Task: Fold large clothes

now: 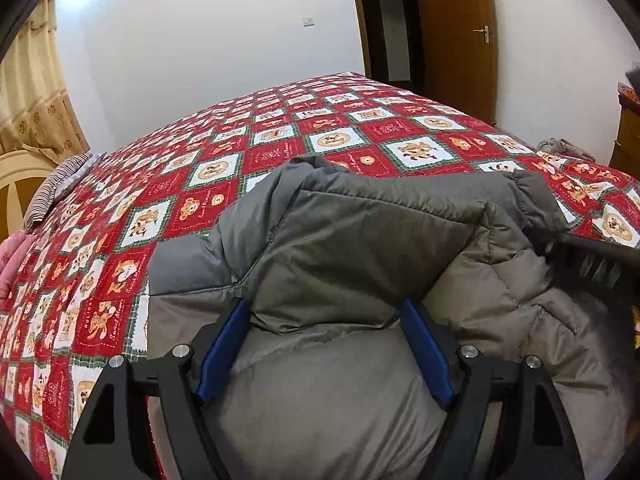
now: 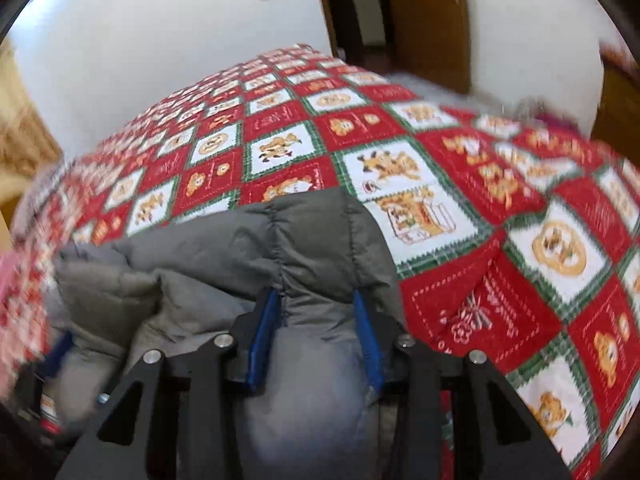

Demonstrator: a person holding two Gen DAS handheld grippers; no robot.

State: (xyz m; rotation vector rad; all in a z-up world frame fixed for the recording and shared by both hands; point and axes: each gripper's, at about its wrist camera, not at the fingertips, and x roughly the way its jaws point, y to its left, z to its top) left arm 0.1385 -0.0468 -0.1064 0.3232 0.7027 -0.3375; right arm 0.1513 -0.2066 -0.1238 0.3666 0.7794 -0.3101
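A large grey puffer jacket (image 1: 360,240) lies bunched on the red patchwork bedspread (image 1: 200,184). My left gripper (image 1: 324,312) has its blue-padded jaws spread wide with a thick fold of the jacket between them. My right gripper (image 2: 316,300) is shut on another puffy fold of the jacket (image 2: 312,248), near the jacket's right edge. The left gripper shows blurred at the lower left of the right wrist view (image 2: 52,356). Part of the right gripper shows dark at the right edge of the left wrist view (image 1: 600,264).
The bedspread (image 2: 520,240) covers the whole bed. A striped pillow (image 1: 56,188) lies at the far left, a pink cloth (image 1: 12,264) at the left edge. A wooden door (image 1: 456,32) and a grey cloth heap (image 1: 560,148) stand beyond the bed's far right.
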